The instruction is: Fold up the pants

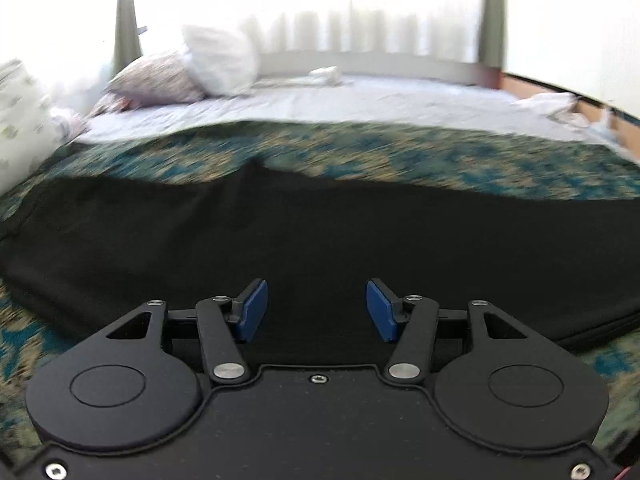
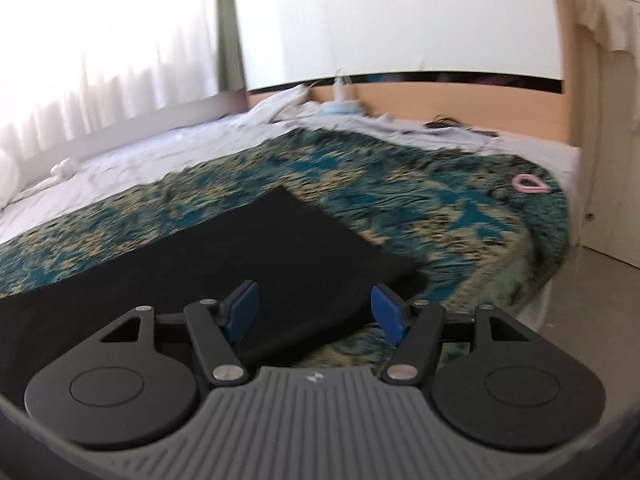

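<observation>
Black pants (image 1: 320, 236) lie flat across a teal and beige patterned blanket (image 1: 400, 152) on the bed. My left gripper (image 1: 316, 310) is open and empty, its blue pads just above the near part of the pants. In the right wrist view the pants (image 2: 248, 256) end in a squared corner at the right. My right gripper (image 2: 314, 312) is open and empty, hovering over that near right corner, its right pad (image 2: 388, 314) past the cloth's edge over the blanket (image 2: 440, 208).
Pillows (image 1: 188, 72) lie at the far left of the bed on a white sheet (image 1: 360, 100). A pink loop (image 2: 530, 184) lies on the blanket at right. A wooden board (image 2: 460, 104) and curtains stand behind. The floor (image 2: 592, 280) is at right.
</observation>
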### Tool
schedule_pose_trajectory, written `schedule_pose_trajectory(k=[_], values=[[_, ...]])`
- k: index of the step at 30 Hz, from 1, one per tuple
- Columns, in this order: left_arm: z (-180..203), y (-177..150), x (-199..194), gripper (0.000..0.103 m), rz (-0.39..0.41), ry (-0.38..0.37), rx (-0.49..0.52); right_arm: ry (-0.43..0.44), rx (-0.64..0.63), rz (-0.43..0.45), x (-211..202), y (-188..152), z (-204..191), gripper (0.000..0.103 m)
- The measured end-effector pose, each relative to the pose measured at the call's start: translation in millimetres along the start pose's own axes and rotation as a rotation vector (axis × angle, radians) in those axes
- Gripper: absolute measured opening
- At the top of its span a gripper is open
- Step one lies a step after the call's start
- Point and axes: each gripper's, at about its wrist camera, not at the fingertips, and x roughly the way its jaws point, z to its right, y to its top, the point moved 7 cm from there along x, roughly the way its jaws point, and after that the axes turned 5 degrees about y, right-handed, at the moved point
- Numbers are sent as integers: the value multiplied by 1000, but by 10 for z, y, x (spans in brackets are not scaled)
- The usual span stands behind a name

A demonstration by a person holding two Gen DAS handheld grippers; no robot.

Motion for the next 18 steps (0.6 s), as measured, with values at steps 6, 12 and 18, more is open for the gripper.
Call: schedule_pose_trajectory(k=[6, 12, 18], values=[[884, 33, -57, 57, 7, -152, 77, 8, 67, -26, 4, -70, 124, 77], [1559, -94, -50, 57, 9, -217, 168, 51, 102, -50, 125, -43, 153, 80], [1748, -244, 53, 58, -27, -207, 185, 118, 264, -120, 298, 58, 322, 80]])
